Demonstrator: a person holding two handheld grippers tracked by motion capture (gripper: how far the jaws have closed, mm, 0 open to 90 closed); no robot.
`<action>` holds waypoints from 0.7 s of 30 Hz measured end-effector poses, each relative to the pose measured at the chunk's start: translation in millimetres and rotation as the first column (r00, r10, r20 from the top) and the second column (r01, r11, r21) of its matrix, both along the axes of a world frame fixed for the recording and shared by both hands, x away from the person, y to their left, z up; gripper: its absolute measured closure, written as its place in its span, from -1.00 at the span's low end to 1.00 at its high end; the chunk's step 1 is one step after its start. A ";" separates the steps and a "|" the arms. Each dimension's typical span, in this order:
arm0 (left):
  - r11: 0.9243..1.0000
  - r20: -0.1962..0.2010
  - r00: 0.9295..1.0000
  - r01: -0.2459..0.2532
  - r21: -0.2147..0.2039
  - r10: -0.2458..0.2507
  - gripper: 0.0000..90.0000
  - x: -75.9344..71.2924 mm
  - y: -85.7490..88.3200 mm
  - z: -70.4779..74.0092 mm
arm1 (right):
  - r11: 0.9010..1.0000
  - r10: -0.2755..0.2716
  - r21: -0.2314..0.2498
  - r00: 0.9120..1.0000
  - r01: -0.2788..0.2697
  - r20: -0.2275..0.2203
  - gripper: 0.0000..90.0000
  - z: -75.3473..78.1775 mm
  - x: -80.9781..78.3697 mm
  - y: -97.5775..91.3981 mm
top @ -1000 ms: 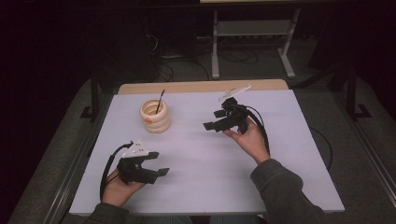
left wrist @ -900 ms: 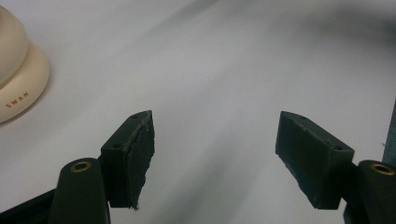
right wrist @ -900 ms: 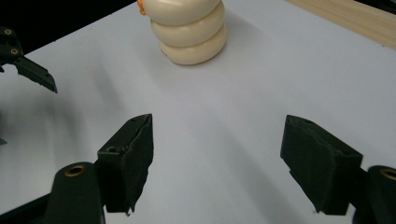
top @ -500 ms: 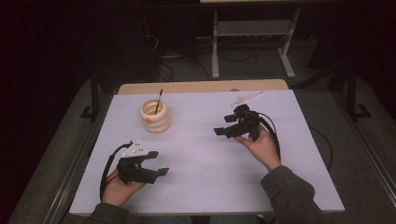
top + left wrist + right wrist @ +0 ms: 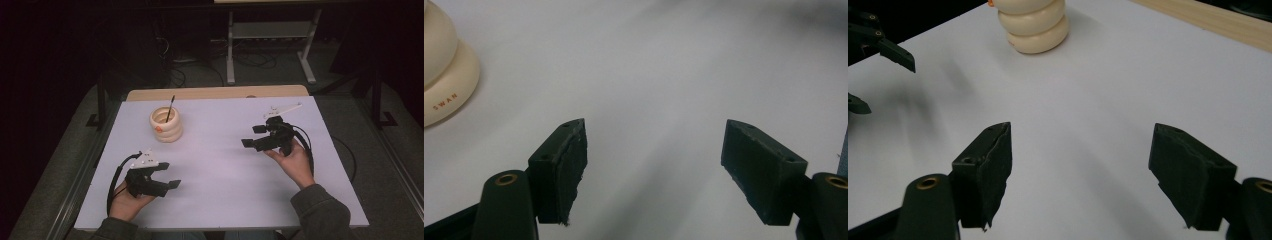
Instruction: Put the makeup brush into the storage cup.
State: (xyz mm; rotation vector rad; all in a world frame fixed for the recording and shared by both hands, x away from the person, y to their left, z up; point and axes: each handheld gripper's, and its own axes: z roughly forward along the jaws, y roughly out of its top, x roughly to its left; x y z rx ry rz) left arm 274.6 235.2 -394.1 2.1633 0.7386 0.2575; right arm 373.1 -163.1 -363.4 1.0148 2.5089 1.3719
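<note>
The cream holder [image 5: 166,123] stands upright on the white counter [image 5: 220,200], in the far left part of the sheet, close to the bare wooden strip [image 5: 215,93] at the back edge. It is built like three stacked rings, with an orange mark low on its side and small lettering on the bottom ring that reads "SWAN" in my left tool view [image 5: 446,75]. A thin dark stick [image 5: 170,104] leans out of its open top. Nothing touches the holder.

My left tool [image 5: 167,175] sits at the near left of the counter, held low in my left hand [image 5: 127,202], jaws pointing right across the sheet. The jaws stand wide apart with only bare counter between them [image 5: 654,160]. The holder lies beyond this tool and apart from it, at the left edge of its own view.

My right tool [image 5: 254,136] is on the right half of the counter, held in my right hand [image 5: 292,162], jaws pointing left toward the holder but well apart from it. The jaws are wide and hold nothing [image 5: 1080,170]. In this tool's view the holder [image 5: 1034,25] sits far ahead, and the left tool's jaw tips [image 5: 878,65] show at the left edge.

The cable [image 5: 307,150] loops from the right tool over my wrist.
</note>
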 end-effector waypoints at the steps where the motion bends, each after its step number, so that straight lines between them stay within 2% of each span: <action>1: 1.000 -0.001 1.000 0.000 0.001 0.000 -0.42 -0.2 0.1 0.1 | 1.000 -0.001 -0.001 1.000 0.001 0.005 -0.46 0.1 -0.8 -2.3; 10: 1.000 0.011 1.000 0.002 0.008 -0.002 -0.42 -0.8 0.4 0.8 | 1.000 -0.020 -0.015 1.000 0.020 0.013 -0.46 -3.3 -10.0 -18.9; 18: 1.000 0.002 1.000 -0.009 -0.002 0.009 -0.42 -2.1 0.6 0.5 | 0.999 -0.032 -0.002 0.999 0.032 -0.004 -0.49 -5.9 -18.2 -30.6; 21: 1.000 -0.001 1.000 -0.011 -0.007 0.011 -0.42 -2.3 1.4 0.6 | 0.999 -0.038 -0.010 0.999 0.038 -0.003 -0.50 -8.8 -22.9 -34.6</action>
